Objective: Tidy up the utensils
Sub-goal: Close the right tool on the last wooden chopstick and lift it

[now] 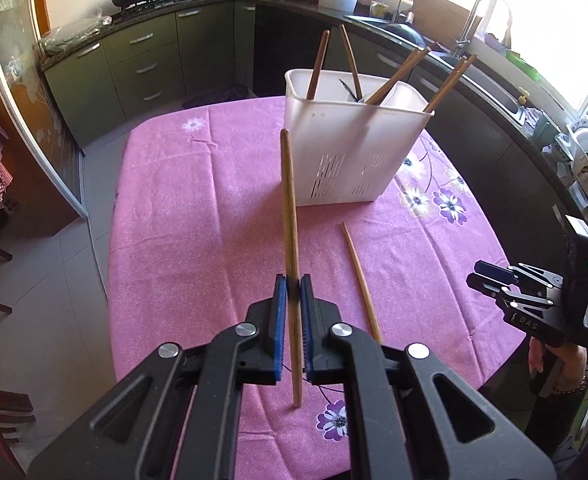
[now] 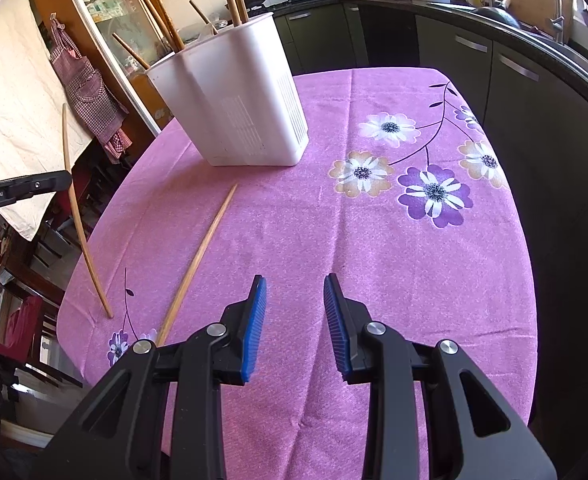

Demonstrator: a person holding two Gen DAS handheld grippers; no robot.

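Jaws of the left gripper [image 1: 293,286] clamp a long wooden chopstick [image 1: 290,216]; the right gripper [image 2: 294,292] stands partly open, holding nothing, above the pink flowered surface [image 2: 373,260].

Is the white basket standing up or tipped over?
Standing up. The basket sits flat on the pink tablecloth, open top upward, with chopsticks poking out.

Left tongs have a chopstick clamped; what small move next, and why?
Probably carry the chopstick forward over the white holder's open top. The left tongs grip it near upright, clear of the cloth; the holder already contains others, and one chopstick remains lying on the table.
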